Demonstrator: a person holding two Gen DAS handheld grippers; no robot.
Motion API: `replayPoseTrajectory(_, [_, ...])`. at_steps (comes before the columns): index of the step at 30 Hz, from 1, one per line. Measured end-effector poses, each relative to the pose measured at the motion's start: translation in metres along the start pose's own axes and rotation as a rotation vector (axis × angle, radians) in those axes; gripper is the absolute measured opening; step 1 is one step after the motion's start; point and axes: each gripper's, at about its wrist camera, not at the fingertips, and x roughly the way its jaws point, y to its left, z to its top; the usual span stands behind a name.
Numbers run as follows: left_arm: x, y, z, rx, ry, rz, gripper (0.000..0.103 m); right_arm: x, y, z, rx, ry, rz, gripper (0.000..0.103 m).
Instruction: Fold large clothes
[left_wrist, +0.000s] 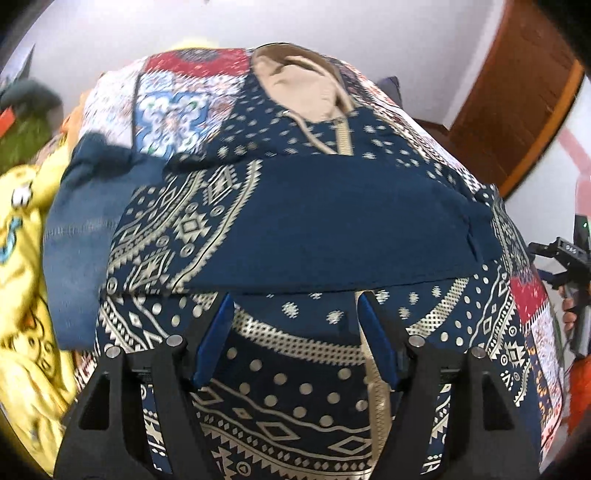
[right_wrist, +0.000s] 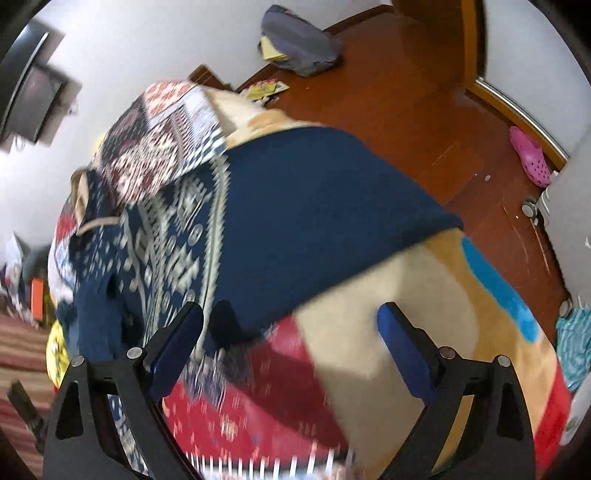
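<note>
Patterned navy jacket (left_wrist: 295, 221), laid flat on a tan blanket (right_wrist: 388, 325)
Left gripper (left_wrist: 295, 321): jaws apart above the jacket's zip front, nothing clasped; right gripper (right_wrist: 291, 332): jaws wide apart over jacket hem and blanket, empty; yellow garment (left_wrist: 22, 295) beside.

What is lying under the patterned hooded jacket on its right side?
Under the patterned hooded jacket a tan blanket with a blue stripe and red patches shows past the plain navy panel. How far the blanket reaches beneath the jacket is covered.
</note>
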Motion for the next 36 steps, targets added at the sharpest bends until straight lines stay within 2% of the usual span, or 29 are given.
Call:
replayPoseTrajectory(5, [0.011,0.013,-0.005,-0.040,0.024,0.032,0.068,0.016,0.010,0.013,0.006,-0.057,-0.080,0.094])
replayPoseTrajectory(8, [0.014,0.020,-0.008,-0.068,0.035,0.040,0.068,0.019,0.009,0.022,0.035,-0.080,-0.086,0.091])
replayPoseTrajectory(9, [0.013,0.022,-0.010,-0.072,0.035,0.043,0.068,0.019,0.008,0.024,0.044,-0.088,-0.090,0.085])
replayPoseTrajectory(10, [0.012,0.022,-0.011,-0.074,0.033,0.047,0.068,0.016,0.007,0.026,0.058,-0.101,-0.099,0.071])
replayPoseTrajectory(11, [0.011,0.023,-0.012,-0.072,0.031,0.052,0.068,0.014,0.006,0.027,0.067,-0.105,-0.104,0.062])
replayPoseTrajectory(13, [0.006,0.022,-0.013,-0.056,0.022,0.065,0.068,0.005,0.009,0.029,0.067,-0.114,-0.096,0.025])
replayPoseTrajectory(15, [0.000,0.020,-0.014,-0.035,0.007,0.070,0.068,-0.007,0.015,0.027,0.061,-0.131,-0.095,0.009])
replayPoseTrajectory(19, [-0.016,0.019,-0.018,-0.039,-0.024,0.053,0.068,-0.032,0.036,0.021,0.029,-0.188,-0.062,0.007])
replayPoseTrajectory(24, [-0.024,0.020,-0.037,-0.065,-0.025,0.010,0.068,-0.075,0.107,0.002,-0.183,-0.286,-0.048,0.007])
replayPoseTrajectory(28, [-0.027,0.024,-0.051,-0.047,-0.013,0.019,0.068,-0.097,0.169,-0.019,-0.362,-0.353,-0.018,0.007])
replayPoseTrajectory(32, [-0.034,0.032,-0.056,-0.045,-0.028,0.027,0.068,-0.097,0.222,-0.042,-0.491,-0.339,0.060,0.007])
replayPoseTrajectory(36, [-0.040,0.039,-0.053,-0.047,-0.045,0.028,0.068,-0.068,0.258,-0.058,-0.545,-0.272,0.124,0.007])
